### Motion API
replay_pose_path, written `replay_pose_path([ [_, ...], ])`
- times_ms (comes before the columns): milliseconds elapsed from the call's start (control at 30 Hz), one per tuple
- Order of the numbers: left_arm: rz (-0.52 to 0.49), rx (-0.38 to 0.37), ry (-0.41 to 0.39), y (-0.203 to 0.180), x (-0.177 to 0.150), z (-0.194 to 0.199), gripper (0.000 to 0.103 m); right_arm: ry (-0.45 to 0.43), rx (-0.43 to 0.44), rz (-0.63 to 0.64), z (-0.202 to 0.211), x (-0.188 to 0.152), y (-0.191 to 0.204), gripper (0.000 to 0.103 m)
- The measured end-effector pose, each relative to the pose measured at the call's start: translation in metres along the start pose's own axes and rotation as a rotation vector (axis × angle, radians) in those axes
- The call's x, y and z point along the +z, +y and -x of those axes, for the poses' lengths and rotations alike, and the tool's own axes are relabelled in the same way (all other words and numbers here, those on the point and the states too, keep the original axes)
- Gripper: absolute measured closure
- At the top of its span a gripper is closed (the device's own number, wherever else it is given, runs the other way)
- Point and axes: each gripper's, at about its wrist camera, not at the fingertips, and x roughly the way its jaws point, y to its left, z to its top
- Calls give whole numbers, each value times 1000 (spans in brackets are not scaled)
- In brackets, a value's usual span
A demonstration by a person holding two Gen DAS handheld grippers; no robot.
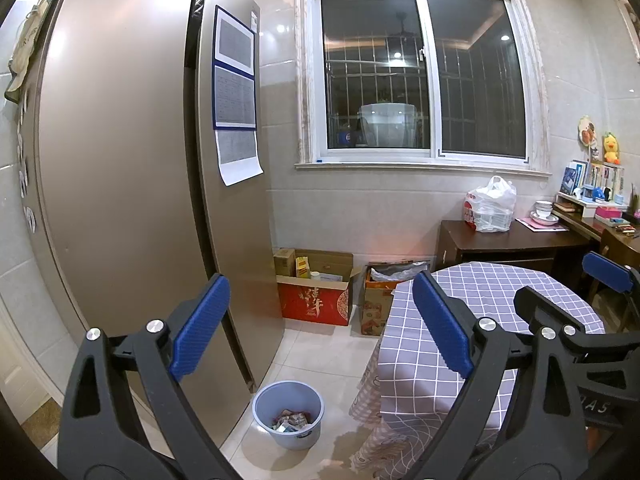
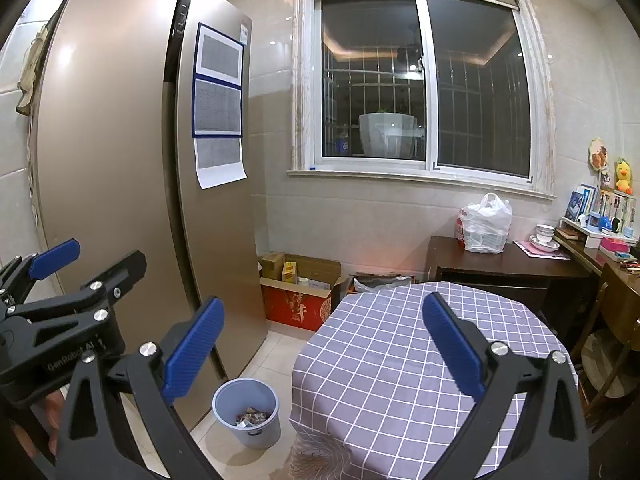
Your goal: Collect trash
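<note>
Left wrist view: the left hand-held gripper (image 1: 320,328) is held up in the air with its two blue-padded fingers (image 1: 200,326) spread wide and nothing between them. Below it, on the tiled floor (image 1: 320,356), stands a light blue trash bin (image 1: 288,416), just beside the lower corner of the bronze refrigerator (image 1: 120,160) and near the hanging edge of the checked tablecloth (image 1: 480,304) that covers the round bench. Crumpled wrappers (image 1: 290,420) lie in the bottom of the bin. At the right edge of this view the right hand-held gripper (image 1: 568,284) shows over the tablecloth, its fingers also apart.

In the right wrist view, the right hand-held gripper (image 2: 324,348) hangs above the near part of the tablecloth (image 2: 400,344), wide open and empty. The trash bin (image 2: 246,412) sits on the floor to the left of the bench, with the wrappers (image 2: 252,418) inside. The left hand-held gripper (image 2: 100,256) appears at the left edge, in front of the refrigerator (image 2: 112,140).

Against the far wall under the window (image 2: 424,80), a red cardboard box (image 2: 298,308) with open flaps stands on the floor. A white plastic bag (image 2: 484,224) rests on the dark wooden side table (image 2: 520,264) in the corner.
</note>
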Motion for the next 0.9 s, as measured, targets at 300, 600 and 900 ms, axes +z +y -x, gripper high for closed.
replay_pose_path([
  [300, -1, 2, 2, 1, 0, -2, 12, 6, 1, 0, -2, 0, 3, 5],
  [600, -3, 4, 3, -1, 0, -2, 12, 8, 3, -2, -2, -2, 5, 5],
  [900, -4, 4, 4, 0, 0, -3, 12, 8, 3, 0, -1, -2, 5, 5],
])
